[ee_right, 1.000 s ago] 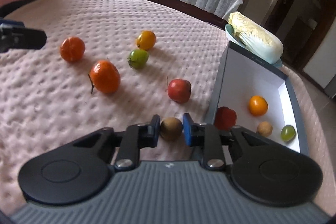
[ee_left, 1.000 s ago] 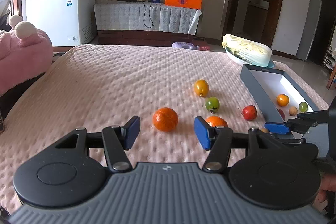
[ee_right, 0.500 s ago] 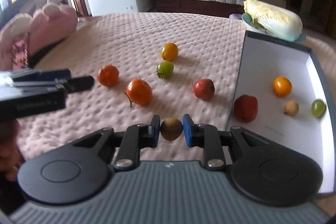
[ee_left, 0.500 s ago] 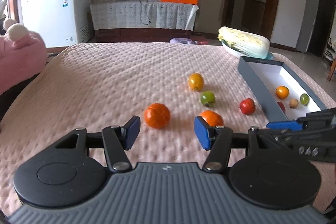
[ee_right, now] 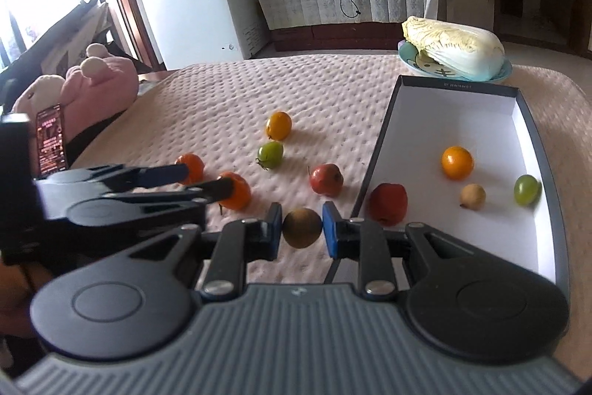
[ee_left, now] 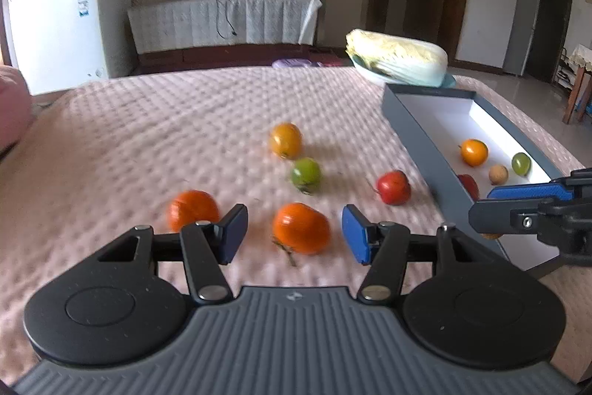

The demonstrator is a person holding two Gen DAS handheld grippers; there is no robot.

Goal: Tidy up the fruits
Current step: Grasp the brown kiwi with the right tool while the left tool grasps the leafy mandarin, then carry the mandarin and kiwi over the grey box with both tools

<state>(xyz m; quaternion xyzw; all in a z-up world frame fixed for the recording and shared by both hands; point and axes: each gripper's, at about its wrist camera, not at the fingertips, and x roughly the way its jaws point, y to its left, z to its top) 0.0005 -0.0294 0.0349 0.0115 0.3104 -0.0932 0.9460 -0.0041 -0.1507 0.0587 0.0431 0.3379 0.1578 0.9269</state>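
Right wrist view: four fruits already lie in the grey-walled, white-floored cardboard box (ee_right: pixel 521 121), and the right gripper (ee_right: pixel 302 228) has its fingers clamped on a small brown round fruit (ee_right: pixel 302 227) beside the box's near corner. Five fruits remain on the pink quilted bed (ee_right: pixel 222 91). Left gripper (ee_left: pixel 294 234), fingers spread wide, frames an orange stemmed persimmon-like fruit (ee_left: pixel 301 227), seemingly next.

Dimpled pale-pink quilted bed cover (ee_right: pixel 229 91); grey-walled, white-floored shallow cardboard box (ee_right: pixel 532 132); round brown fruit (ee_right: pixel 302 227) between blue-padded black right gripper (ee_right: pixel 302 232); glossy orange persimmon (ee_left: pixel 300 227); small green tomato (ee_left: pixel 305 174); red apple-like fruit (ee_left: pixel 394 187).
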